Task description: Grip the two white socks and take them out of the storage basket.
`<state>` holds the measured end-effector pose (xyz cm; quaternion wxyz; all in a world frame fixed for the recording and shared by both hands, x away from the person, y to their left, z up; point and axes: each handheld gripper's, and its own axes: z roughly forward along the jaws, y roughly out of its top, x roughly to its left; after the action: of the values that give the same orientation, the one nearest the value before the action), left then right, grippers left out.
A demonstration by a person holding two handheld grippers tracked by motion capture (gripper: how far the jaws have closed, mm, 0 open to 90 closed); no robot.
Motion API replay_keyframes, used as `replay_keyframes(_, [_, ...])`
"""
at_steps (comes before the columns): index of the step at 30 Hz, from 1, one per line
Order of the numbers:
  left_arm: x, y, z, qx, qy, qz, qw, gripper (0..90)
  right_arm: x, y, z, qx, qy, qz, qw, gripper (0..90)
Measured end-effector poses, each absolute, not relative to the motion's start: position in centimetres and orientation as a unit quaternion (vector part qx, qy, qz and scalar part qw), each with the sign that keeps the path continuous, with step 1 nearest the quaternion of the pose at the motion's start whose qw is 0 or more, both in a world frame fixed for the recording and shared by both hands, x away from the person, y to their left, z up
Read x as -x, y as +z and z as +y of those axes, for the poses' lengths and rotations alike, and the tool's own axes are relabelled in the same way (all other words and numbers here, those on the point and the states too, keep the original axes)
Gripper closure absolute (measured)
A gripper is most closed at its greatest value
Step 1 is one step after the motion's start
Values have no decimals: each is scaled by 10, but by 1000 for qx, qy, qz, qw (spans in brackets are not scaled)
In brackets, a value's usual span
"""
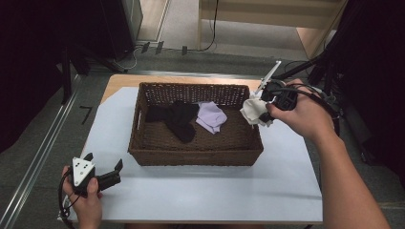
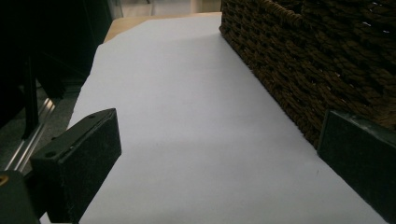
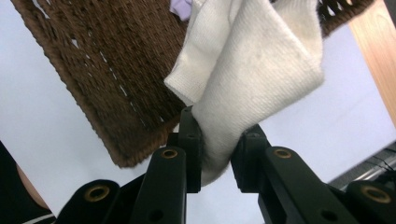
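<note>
The right gripper has its jaws clamped on a folded white knitted sock, held above the right-hand rim of the brown woven wicker basket. To carry the step through well, the person should keep the pinch firm and lift the loose end clear of the rim before swinging it aside, so the cloth does not snag on the weave. The sock hangs from between the pads, its free folds drooping towards the basket's corner. The left gripper rests on the white table sheet just beside the basket, jaws spread wide and holding nothing.
</note>
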<state>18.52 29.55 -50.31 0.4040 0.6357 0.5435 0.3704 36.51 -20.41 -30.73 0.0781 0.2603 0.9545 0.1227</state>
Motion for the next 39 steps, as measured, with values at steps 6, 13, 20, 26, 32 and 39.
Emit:
replay_keyframes(6, [-185, -503, 295, -636, 370, 544, 403, 4, -363, -310, -221, -274, 117, 951, 81, 761])
replay_keyframes(13, [-185, -503, 295, -637, 370, 544, 403, 5, -359, -331, -241, -293, 108, 947, 79, 760])
replay_keyframes(20, [-185, -503, 296, -637, 371, 542, 404, 5, -358, -357, -257, -309, 102, 943, 69, 760])
replay_keyframes(26, [-185, -503, 295, -638, 371, 542, 401, 4, -359, -379, -263, -316, 89, 942, 64, 759])
replay_keyframes(32, [-184, -503, 295, -637, 372, 541, 403, 4, -361, -405, -263, -320, 75, 943, 53, 758])
replay_keyframes(39, [-184, -503, 296, -636, 372, 542, 404, 4, -363, -435, -266, -332, 68, 940, 38, 758])
